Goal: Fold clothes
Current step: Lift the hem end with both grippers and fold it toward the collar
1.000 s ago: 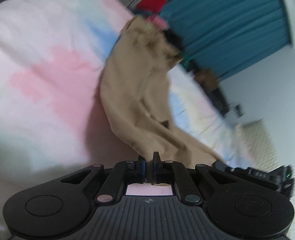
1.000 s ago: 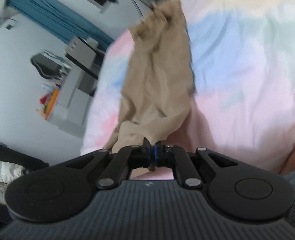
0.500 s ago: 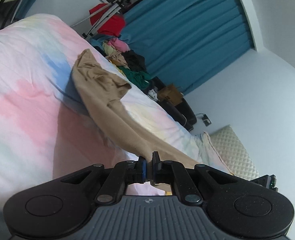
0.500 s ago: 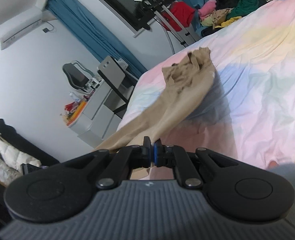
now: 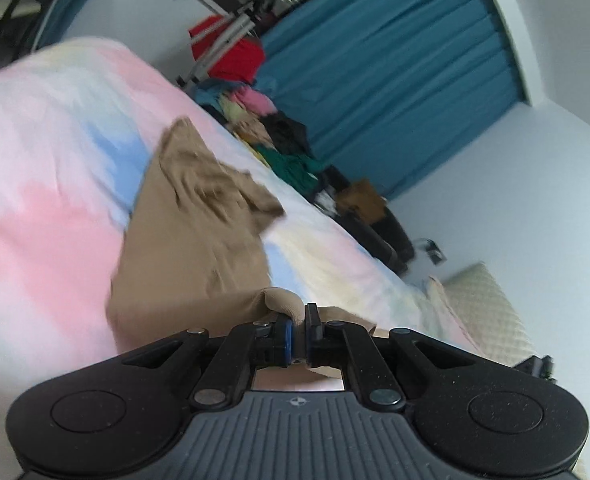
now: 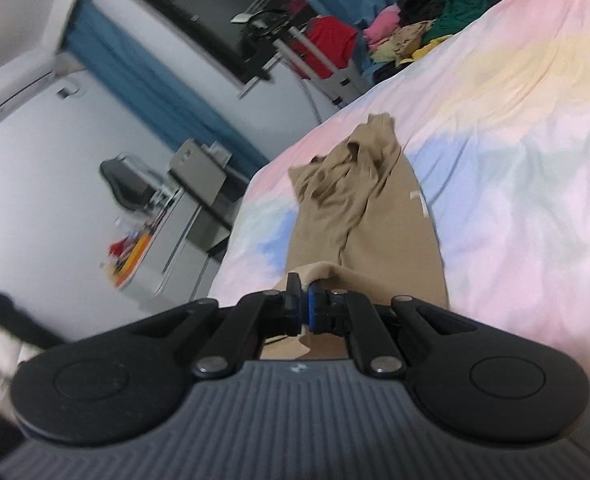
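I see the tan pants [image 5: 199, 240] lying long on the pastel bed sheet [image 5: 47, 184], going up toward 12 o'clock. My left gripper [image 5: 298, 322] is pinched tight on the near end. My right gripper [image 6: 304, 303] is pinched tight on it too. A pile of clothes [image 6: 423, 28] sits at 1 o'clock.

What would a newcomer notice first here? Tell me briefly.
First, the tan garment stretched along the pastel bedspread, its near end pinched in both the left gripper and the right gripper. Next, the teal curtain on the far wall, with a pile of clothes heaped at the bed's far end.
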A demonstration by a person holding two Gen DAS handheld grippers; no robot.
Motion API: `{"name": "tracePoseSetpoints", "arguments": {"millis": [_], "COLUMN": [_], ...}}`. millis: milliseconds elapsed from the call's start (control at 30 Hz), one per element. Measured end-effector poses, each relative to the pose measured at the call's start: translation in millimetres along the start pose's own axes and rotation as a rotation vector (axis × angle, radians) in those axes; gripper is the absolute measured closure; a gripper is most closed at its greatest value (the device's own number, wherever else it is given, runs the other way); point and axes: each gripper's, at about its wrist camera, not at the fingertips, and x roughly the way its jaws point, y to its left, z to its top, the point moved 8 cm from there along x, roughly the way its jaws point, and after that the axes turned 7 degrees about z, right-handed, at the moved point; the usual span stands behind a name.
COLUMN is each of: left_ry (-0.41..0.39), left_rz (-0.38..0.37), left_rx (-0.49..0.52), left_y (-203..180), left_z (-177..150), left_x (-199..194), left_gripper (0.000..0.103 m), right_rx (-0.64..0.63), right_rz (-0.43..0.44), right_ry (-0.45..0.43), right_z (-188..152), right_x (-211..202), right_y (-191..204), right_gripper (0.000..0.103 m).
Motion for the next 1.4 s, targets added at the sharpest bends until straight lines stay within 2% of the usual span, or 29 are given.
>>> {"name": "tracePoseSetpoints", "arguments": {"millis": [200, 400, 633, 767, 967, 1100, 1200, 1267, 1300, 1333, 1367, 1400], "left_ry": [-0.019, 0.015, 0.02, 0.027, 0.049, 0.048, 0.039, 0.029, 0.018, 0.005, -0.01, -0.026], "left_rz": [0.151, 0.291, 0.343, 0.353, 0.385, 0.401, 0.404, 0.408, 0.414, 0.418, 0.422, 0.428], "left_rx": [0.07, 0.155, 0.236, 0.227, 0.295, 0.336, 0.347, 0.359, 0.37, 0.381, 0.393, 0.405], "left_y": [12.7, 38.4, 65.4, 82.6, 92.9, 92.5, 86.4, 80.2, 75.7, 71.0, 65.1, 59.9], "left_z": [57.6, 82.8, 86.2, 84.3, 72.3, 68.1, 68.3, 68.4, 68.2, 67.9, 67.7, 67.6], "left_x": [83.3, 151.9, 200.5, 227.0, 249.8, 254.1, 247.7, 241.5, 236.8, 232.0, 226.1, 220.3], "left_gripper": [0.097, 0.097, 0.097, 0.096, 0.096, 0.095, 0.086, 0.065, 0.06, 0.049, 0.036, 0.03], "right_rx": [-0.006, 0.002, -0.127, -0.166, -0.138, -0.137, -0.159, -0.18, -0.192, -0.201, -0.211, -0.22], "right_rz": [-0.123, -0.19, -0.253, -0.301, -0.351, -0.368, -0.38, -0.393, -0.399, -0.393, -0.388, -0.381], "right_ry": [-0.023, -0.008, 0.034, 0.041, 0.097, 0.111, 0.111, 0.102, 0.095, 0.082, 0.069, 0.054], "right_z": [44.1, 61.2, 53.7, 53.6, 49.1, 47.9, 47.7, 48.1, 48.7, 49.4, 50.2, 51.0], "right_x": [82.5, 142.2, 186.1, 205.5, 227.0, 230.9, 229.2, 225.1, 222.0, 218.1, 214.2, 210.0], "right_y": [-24.0, -56.9, -88.2, -100.8, -128.1, -130.4, -124.8, -119.3, -115.9, -111.6, -107.3, -102.6], "right_gripper": [0.097, 0.097, 0.097, 0.097, 0.096, 0.096, 0.095, 0.09, 0.087, 0.072, 0.045, 0.032]}}
